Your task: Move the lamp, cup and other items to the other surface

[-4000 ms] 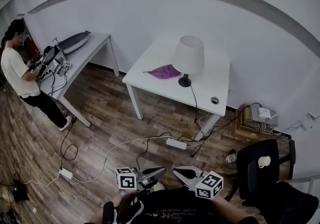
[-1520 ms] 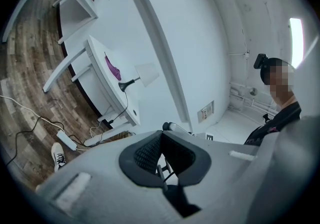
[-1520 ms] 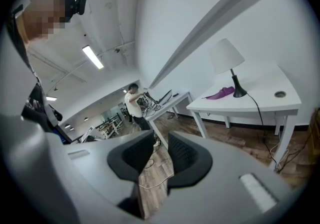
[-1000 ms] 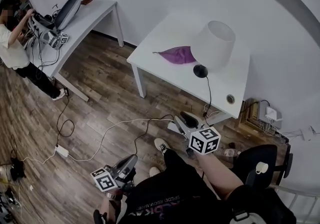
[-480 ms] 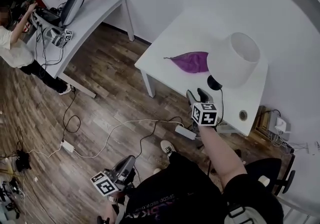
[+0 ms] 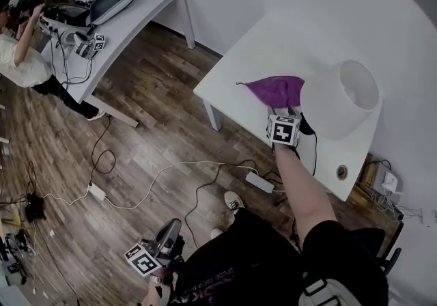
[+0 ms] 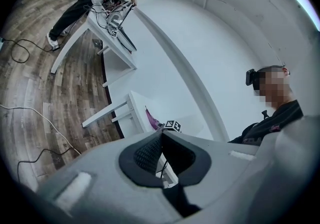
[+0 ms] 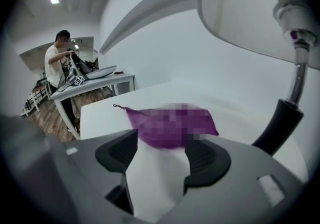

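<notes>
Two tools are shown: the right tool (image 6: 280,114), just spread wide, is aimed at the pouch (image 6: 276,89) beside the lamp (image 6: 341,101), nothing pinched. The left tool (image 6: 168,232) is pressed together, empty.

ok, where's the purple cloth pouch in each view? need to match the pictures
Head view: the purple cloth pouch lies right of centre, on the white table, beside the lamp.
Left gripper view: a thin purple sliver near centre, just above the jaws, on the far table.
Right gripper view: centre, just past the open jaws, on the tabletop.
Shared landmark: the white table, under the pouch in all three.
</notes>
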`<action>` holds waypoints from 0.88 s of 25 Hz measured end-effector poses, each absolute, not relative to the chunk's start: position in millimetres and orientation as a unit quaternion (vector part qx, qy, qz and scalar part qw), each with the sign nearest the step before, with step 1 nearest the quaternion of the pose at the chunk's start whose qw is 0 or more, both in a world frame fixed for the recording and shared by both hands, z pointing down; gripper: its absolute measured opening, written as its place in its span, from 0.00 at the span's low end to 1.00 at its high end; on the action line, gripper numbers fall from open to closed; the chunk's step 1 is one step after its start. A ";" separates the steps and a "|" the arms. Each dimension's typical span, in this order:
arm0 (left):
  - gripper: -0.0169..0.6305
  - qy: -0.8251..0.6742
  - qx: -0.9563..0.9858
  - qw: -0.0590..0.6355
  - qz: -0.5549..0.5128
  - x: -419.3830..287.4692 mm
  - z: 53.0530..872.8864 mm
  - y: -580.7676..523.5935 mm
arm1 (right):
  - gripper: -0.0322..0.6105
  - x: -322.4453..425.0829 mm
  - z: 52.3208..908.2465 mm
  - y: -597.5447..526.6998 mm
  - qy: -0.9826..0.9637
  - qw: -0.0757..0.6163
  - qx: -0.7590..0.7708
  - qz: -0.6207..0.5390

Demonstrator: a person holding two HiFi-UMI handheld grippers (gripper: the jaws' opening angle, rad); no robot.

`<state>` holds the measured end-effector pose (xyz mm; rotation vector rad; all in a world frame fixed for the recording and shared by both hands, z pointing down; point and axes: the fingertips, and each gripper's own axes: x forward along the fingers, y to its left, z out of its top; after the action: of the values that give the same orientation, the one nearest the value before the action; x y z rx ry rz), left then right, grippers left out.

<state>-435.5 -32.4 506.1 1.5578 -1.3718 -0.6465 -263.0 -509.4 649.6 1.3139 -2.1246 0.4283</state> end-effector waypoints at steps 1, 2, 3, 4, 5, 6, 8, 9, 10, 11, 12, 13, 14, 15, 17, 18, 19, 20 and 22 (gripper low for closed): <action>0.02 -0.562 0.631 0.466 -0.264 -436.0 507.2 -32.4 | 0.52 -264.7 651.6 -518.1 -0.798 0.302 0.498 0.157; 0.02 -0.565 0.627 0.466 -0.265 -436.8 508.2 -32.2 | 0.52 -266.0 652.8 -526.6 -0.795 0.303 0.502 0.153; 0.01 -0.568 0.624 0.467 -0.265 -437.9 508.7 -32.3 | 0.52 -267.1 654.2 -534.3 -0.792 0.305 0.506 0.150; 0.02 -0.571 0.621 0.466 -0.266 -439.2 508.7 -32.7 | 0.52 -268.8 655.8 -540.6 -0.790 0.308 0.509 0.151; 0.02 -0.573 0.619 0.466 -0.267 -440.2 508.5 -33.3 | 0.53 -270.9 657.0 -545.3 -0.788 0.311 0.509 0.153; 0.02 -0.575 0.617 0.466 -0.268 -441.0 508.6 -33.8 | 0.53 -272.9 657.8 -548.7 -0.786 0.316 0.509 0.157; 0.02 -0.580 0.612 0.466 -0.270 -442.5 509.8 -33.5 | 0.54 -274.6 660.7 -555.4 -0.782 0.321 0.509 0.164; 0.02 -0.582 0.609 0.466 -0.271 -443.5 510.7 -33.0 | 0.55 -275.2 662.1 -559.0 -0.781 0.319 0.510 0.168; 0.02 -0.584 0.607 0.466 -0.272 -444.9 511.5 -32.4 | 0.55 -276.2 662.8 -562.3 -0.780 0.316 0.511 0.171; 0.02 -0.586 0.604 0.466 -0.273 -446.1 511.9 -32.0 | 0.55 -277.2 663.2 -565.0 -0.780 0.314 0.512 0.174; 0.02 -0.588 0.602 0.466 -0.273 -446.8 511.8 -32.0 | 0.55 -277.5 663.8 -567.0 -0.780 0.313 0.512 0.177; 0.02 -0.589 0.601 0.466 -0.274 -446.8 511.3 -32.4 | 0.56 -276.7 665.2 -568.5 -0.779 0.315 0.512 0.180; 0.02 -0.590 0.600 0.466 -0.274 -446.1 510.8 -33.0 | 0.56 -275.1 667.3 -569.7 -0.777 0.317 0.512 0.185; 0.02 -0.591 0.598 0.466 -0.274 -445.3 510.7 -33.5 | 0.56 -273.0 670.0 -570.7 -0.774 0.319 0.513 0.190; 0.02 -0.593 0.596 0.467 -0.274 -444.0 511.9 -33.9 | 0.53 -269.4 675.7 -571.7 -0.770 0.324 0.514 0.194; 0.02 -0.594 0.595 0.467 -0.274 -443.1 512.5 -34.3 | 0.50 -268.1 677.5 -571.9 -0.770 0.327 0.514 0.191; 0.02 -0.594 0.595 0.467 -0.274 -441.9 512.6 -34.8 | 0.48 -267.3 678.1 -571.7 -0.771 0.330 0.512 0.186; 0.02 -0.594 0.595 0.467 -0.275 -440.5 512.5 -35.3 | 0.46 -266.8 678.1 -571.4 -0.772 0.334 0.511 0.179; 0.02 -0.594 0.594 0.467 -0.276 -438.2 512.5 -35.8 | 0.40 -266.4 678.5 -571.1 -0.773 0.340 0.509 0.165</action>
<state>-438.2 -35.8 512.5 1.4580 -1.4574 -0.6765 -266.4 -571.1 678.5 1.3252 -2.0134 0.4308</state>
